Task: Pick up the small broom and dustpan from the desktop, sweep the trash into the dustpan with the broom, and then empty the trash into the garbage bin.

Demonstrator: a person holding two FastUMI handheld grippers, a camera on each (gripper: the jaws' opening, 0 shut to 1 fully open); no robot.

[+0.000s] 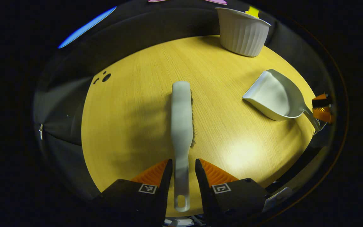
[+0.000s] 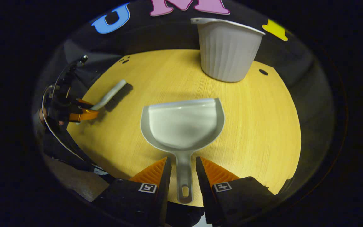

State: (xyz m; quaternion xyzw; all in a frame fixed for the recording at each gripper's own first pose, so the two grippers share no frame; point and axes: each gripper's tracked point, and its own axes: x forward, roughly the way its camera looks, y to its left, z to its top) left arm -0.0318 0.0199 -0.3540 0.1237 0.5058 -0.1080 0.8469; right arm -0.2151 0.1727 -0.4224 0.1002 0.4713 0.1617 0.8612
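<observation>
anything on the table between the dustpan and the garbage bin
Nothing visible. In the right gripper view, bare tabletop runs from the dustpan to the garbage bin. The broom lies off to the side by the left gripper.

— What are you working on there?
— Your surface is a round wooden desktop (image 2: 257, 132), yellow-grained, with small dark holes near its far edge.
— And what lies on it?
— You've got the broom (image 1: 181, 116) lying flat, the dustpan (image 2: 183, 124) resting mouth away from you, and the ribbed white garbage bin (image 2: 227, 50) standing upright at the far rim.
</observation>
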